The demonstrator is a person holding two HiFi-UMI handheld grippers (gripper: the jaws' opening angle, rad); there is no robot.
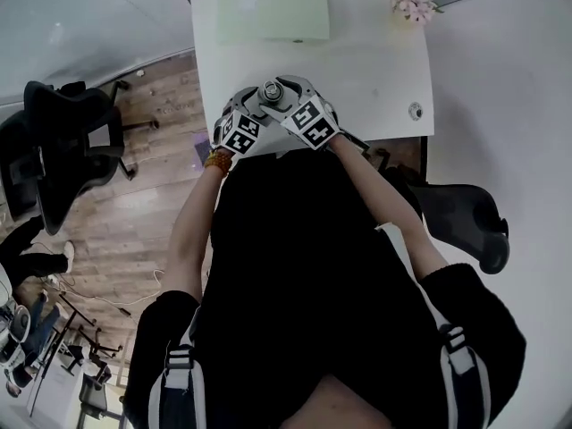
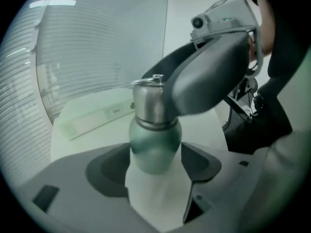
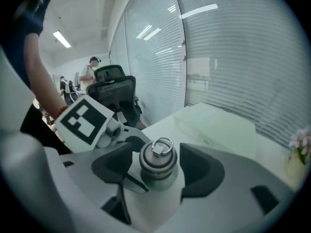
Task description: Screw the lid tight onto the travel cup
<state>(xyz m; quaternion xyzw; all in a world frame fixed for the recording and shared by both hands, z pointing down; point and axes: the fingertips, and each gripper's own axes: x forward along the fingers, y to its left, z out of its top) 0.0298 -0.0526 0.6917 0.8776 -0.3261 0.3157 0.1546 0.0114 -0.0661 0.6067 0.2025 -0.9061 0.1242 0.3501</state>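
Observation:
The travel cup [image 2: 154,147] has a green body and a steel lid [image 3: 158,161] with a small ring on top. It stands near the front edge of the white table [image 1: 375,70]. My left gripper [image 2: 155,168] is shut on the cup's green body, with a pad against each side. My right gripper [image 3: 156,170] is open around the lid, and a gap shows beside the lid on the left. In the left gripper view the right gripper's grey finger [image 2: 209,81] hides part of the lid. From the head view, both grippers, left [image 1: 257,107] and right [image 1: 288,98], meet at the cup [image 1: 273,90].
A flat pale green box [image 1: 271,7] lies at the table's back, with a pot of pink flowers [image 1: 413,3] at the back right corner. A round grommet [image 1: 415,111] sits near the right edge. Black office chairs stand at left [image 1: 63,141] and right [image 1: 465,222]. Glass walls with blinds surround the table.

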